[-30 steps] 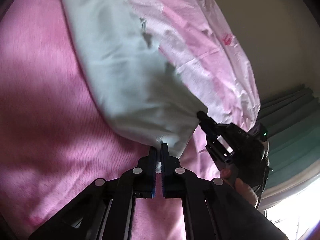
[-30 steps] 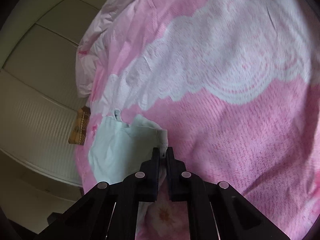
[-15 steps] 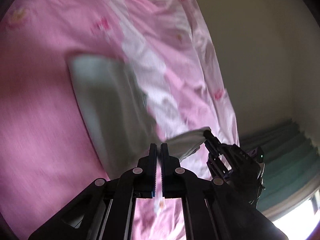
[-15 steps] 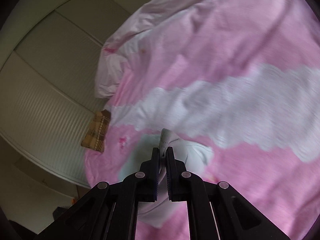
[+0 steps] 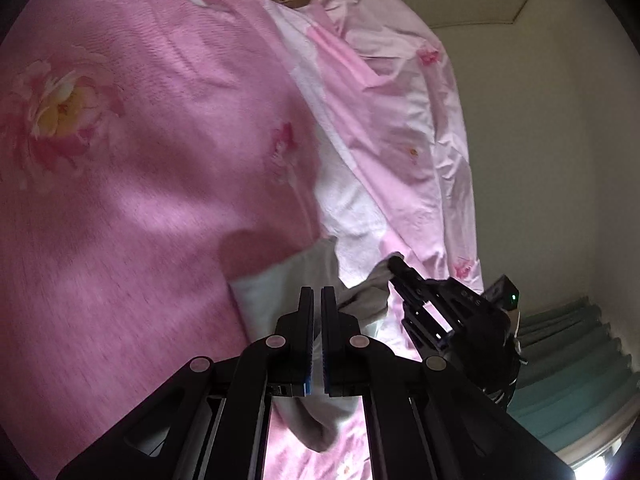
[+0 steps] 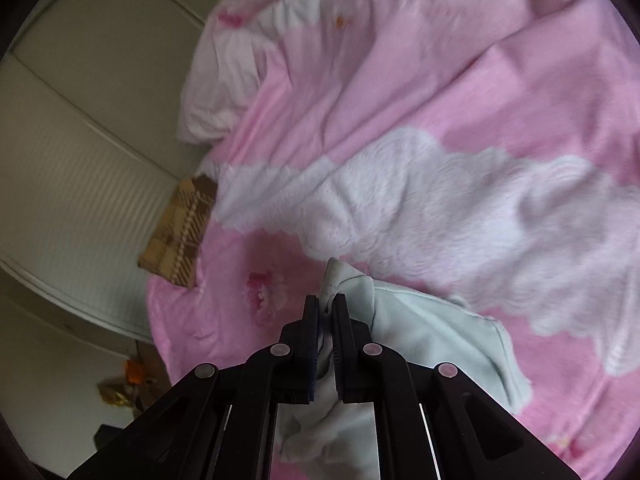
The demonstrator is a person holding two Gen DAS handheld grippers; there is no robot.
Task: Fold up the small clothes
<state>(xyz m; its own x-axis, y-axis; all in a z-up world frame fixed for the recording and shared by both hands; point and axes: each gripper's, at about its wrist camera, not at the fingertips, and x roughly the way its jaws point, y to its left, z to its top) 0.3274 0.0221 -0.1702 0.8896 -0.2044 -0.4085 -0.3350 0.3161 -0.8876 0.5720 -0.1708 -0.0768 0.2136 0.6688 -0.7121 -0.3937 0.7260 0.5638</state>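
Both grippers pinch the small pale mint cotton garment (image 6: 432, 332) above the pink floral bed blanket (image 5: 140, 200): the left gripper (image 5: 317, 294) clamps one edge, the right gripper (image 6: 326, 302) grips another, cloth sagging between.

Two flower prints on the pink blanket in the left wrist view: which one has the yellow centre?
The large bloom at the far left edge. The small flower near the blanket's middle is plain pink-red, with no yellow.

Pink floral bed (image 5: 120, 184) carries the pale garment (image 6: 436, 332) and a plaid cushion (image 6: 180, 232)
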